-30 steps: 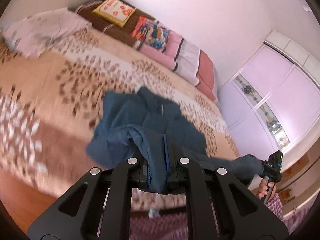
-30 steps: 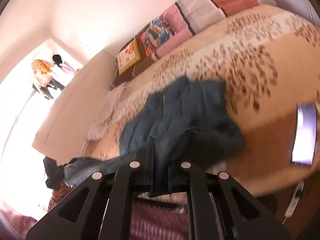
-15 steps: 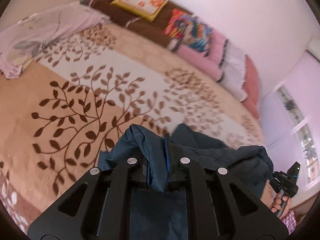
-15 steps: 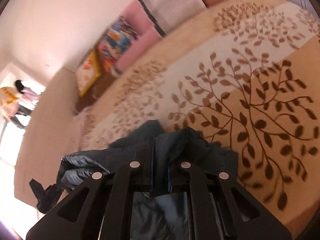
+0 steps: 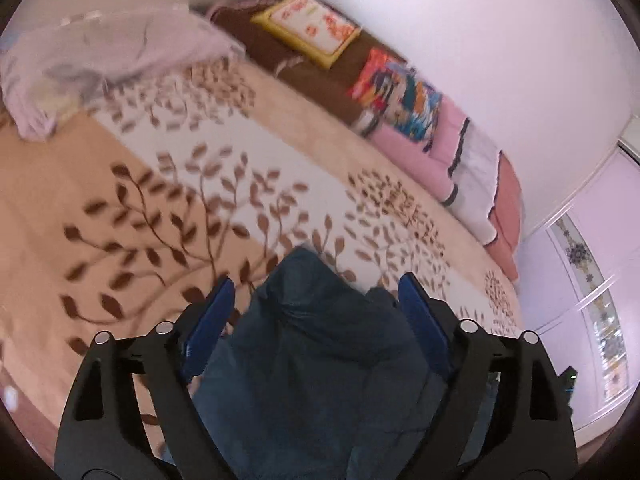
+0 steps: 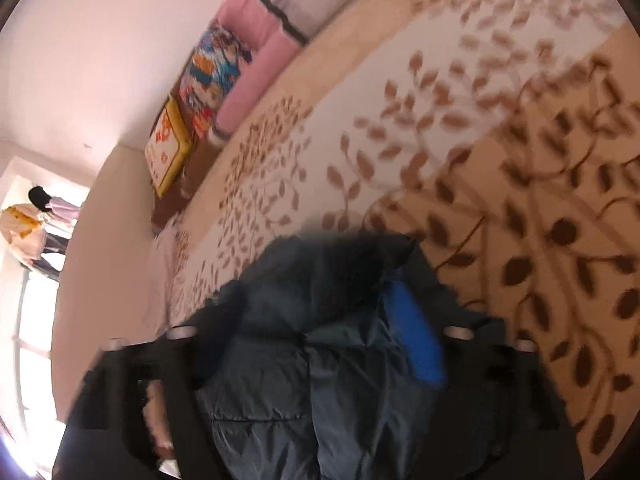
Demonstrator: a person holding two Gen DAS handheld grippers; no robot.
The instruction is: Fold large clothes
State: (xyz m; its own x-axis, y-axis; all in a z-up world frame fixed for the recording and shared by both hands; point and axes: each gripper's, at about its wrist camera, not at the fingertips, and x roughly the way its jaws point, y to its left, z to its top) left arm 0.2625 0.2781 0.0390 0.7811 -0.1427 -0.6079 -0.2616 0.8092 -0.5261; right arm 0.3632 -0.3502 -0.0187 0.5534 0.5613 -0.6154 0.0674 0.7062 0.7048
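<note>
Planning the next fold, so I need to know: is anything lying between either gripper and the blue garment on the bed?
Nothing visible. The blue garment lies directly between the open jaws of the left gripper and of the right gripper, which have just opened; only bedspread surrounds it.

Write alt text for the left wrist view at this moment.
The left gripper, whose jaws have just been opening, stands open over a dark blue garment lying between its blue pads without being pinched. Beyond lies a leaf-patterned bedspread, with pillows along a white wall.
</note>
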